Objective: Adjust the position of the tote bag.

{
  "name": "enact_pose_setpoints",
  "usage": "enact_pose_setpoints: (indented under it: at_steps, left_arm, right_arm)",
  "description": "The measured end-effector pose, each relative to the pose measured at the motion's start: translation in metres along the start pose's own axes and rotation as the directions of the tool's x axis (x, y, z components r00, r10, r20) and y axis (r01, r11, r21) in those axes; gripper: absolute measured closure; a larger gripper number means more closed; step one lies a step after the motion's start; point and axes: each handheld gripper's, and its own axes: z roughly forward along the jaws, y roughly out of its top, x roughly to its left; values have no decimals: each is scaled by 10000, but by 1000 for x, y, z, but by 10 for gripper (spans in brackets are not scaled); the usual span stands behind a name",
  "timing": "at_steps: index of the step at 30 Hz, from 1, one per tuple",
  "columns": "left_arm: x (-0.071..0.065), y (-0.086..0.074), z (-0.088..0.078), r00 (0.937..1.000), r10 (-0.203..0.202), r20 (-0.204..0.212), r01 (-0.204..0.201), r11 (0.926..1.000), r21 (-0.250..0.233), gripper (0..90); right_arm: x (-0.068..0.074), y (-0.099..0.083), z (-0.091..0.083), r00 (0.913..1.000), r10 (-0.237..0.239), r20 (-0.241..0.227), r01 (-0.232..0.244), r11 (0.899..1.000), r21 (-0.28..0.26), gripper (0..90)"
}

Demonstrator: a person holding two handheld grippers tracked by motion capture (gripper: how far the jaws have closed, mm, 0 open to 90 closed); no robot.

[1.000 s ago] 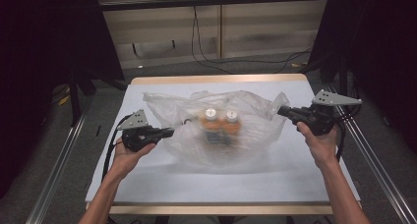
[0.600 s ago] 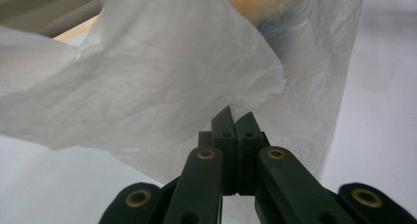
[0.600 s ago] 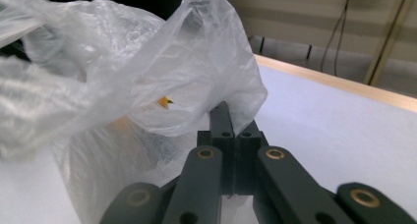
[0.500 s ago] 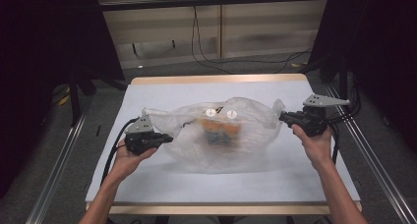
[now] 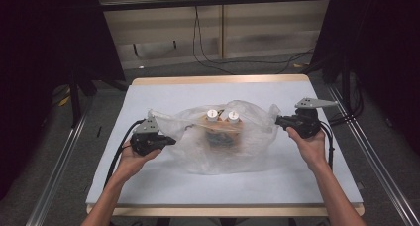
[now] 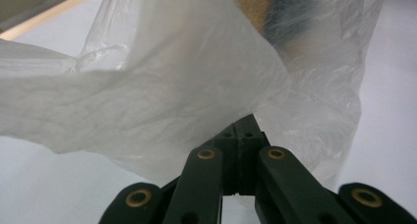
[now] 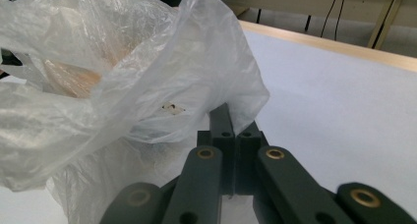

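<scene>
In the middle of the high view, on a table (image 5: pixel 163 186) with a pale sheet: a clear plastic bag (image 5: pixel 218 154), crumpled. Inside it, two bottles (image 5: pixel 221 118) with white caps, side by side, above an orange and dark shape that is too blurred to name.

At the left of the high view, left gripper (image 5: pixel 171 139) in the left hand (image 5: pixel 130 156), at the left edge of the bag. Seen along its own jaws in the left gripper view, left gripper (image 6: pixel 243 125) closed tight, jaws pressed together, with a fold of the plastic bag (image 6: pixel 162 86) pinched between the tips. Film stretched up and to the left from there; orange and dark shape visible through it at the upper right.

At the right of the high view, right gripper (image 5: pixel 276 120) in the right hand (image 5: pixel 309 145), at the right edge of the bag. In the right gripper view, right gripper (image 7: pixel 235 122) also closed, jaws together, holding the rim of the plastic bag (image 7: pixel 128 71), which hangs over the tips. Orange colour through the film at the left; bare table (image 7: pixel 344 101) at the right.

Bag held between both grippers, pulled sideways, lower part resting on the sheet.
</scene>
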Motion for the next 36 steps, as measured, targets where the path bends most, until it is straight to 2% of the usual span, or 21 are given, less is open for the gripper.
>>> enact_pose_setpoints:
  at_steps: [2,5,7,9,19,22,24,27,31,32,33,34,36]
  left_arm:
    - [0,-1,1,10000,-48,56,48,10000,-43,900]
    - [1,-3,5,10000,63,-29,-63,9999,139,900]
    - [2,-5,8,10000,-11,-56,13,9995,312,900]
    - [3,-7,11,9999,-54,108,50,9994,329,900]
    - [6,-17,20,9996,-100,261,79,9969,784,900]
    - [5,-20,23,9993,-163,351,135,9966,810,900]
    - [5,-22,23,9993,-197,322,163,9946,1023,900]
    - [5,-25,26,9992,-166,357,127,9939,1093,900]
    - [4,-27,31,9988,-285,388,236,9923,1213,900]
    - [4,-27,31,9988,-285,388,236,9923,1213,900]
    - [5,-29,34,9987,-262,427,204,9913,1299,900]
    - [4,-29,34,9989,-244,391,183,9887,1487,900]
    - [3,-30,36,9985,-344,434,284,9909,1318,900]
  right_arm:
    - [-1,-1,2,10000,56,16,-56,10000,61,900]
    - [-2,-3,5,10000,50,29,-50,9997,223,900]
    - [-5,-7,10,9999,115,53,-117,9989,462,900]
    - [-7,-11,14,9998,180,57,-183,9978,632,900]
    - [-8,-22,26,9998,182,22,-184,9897,1420,900]
    - [-9,-24,28,9998,220,-6,-217,9890,1460,900]
    - [-10,-26,29,9996,279,-72,-265,9880,1524,900]
    - [-10,-31,34,9996,258,-65,-241,9831,1816,900]
    - [-11,-41,43,9998,173,-36,-159,9705,2407,900]
    - [-11,-41,43,9998,173,-36,-159,9705,2407,900]
    - [-10,-44,47,9999,104,-6,-99,9644,2643,900]
    - [-10,-46,49,10000,33,-26,-25,9629,2700,900]
    - [-10,-48,51,10000,-31,-17,34,9596,2812,900]
